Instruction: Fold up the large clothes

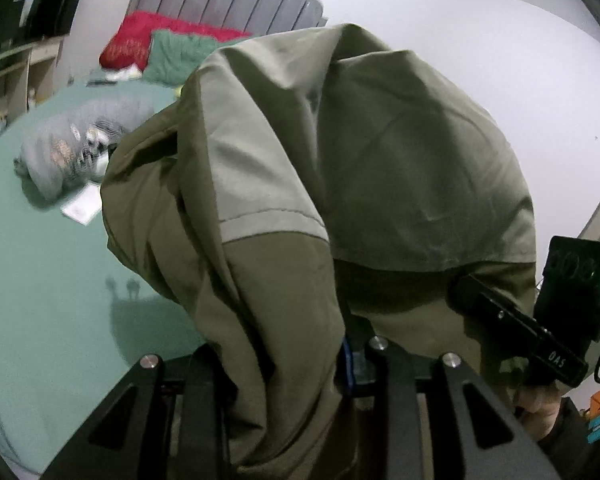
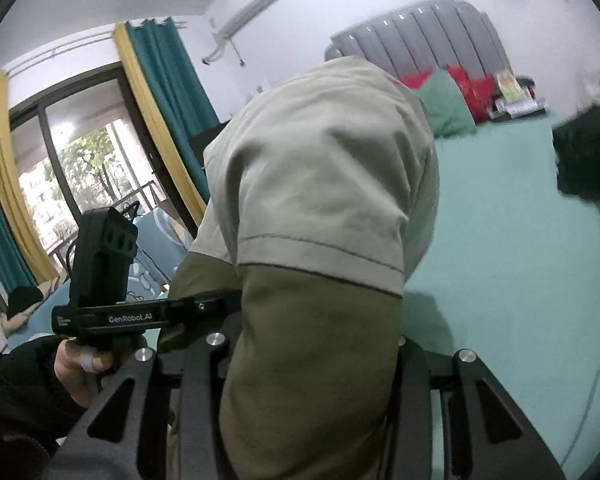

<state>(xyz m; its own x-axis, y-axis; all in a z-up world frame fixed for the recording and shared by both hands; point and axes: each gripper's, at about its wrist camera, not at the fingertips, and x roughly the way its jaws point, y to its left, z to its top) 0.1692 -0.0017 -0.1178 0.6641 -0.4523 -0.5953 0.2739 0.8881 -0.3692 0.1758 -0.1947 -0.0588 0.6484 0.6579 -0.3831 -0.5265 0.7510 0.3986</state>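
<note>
Olive garment [image 1: 340,160] raised, left gripper [image 1: 292,364], right gripper [image 2: 312,360] clamping

The left gripper [image 2: 204,312] is showing as a black bar printed "GenRobot.AI", a boxy black block rising behind that bar. The right gripper [image 1: 472,300] is wearing "DAS" lettering, a green light glowing behind. Round silver screws are studding both black frames. Dark sleeve [image 2: 16,392] is covering the wrist below.
</note>
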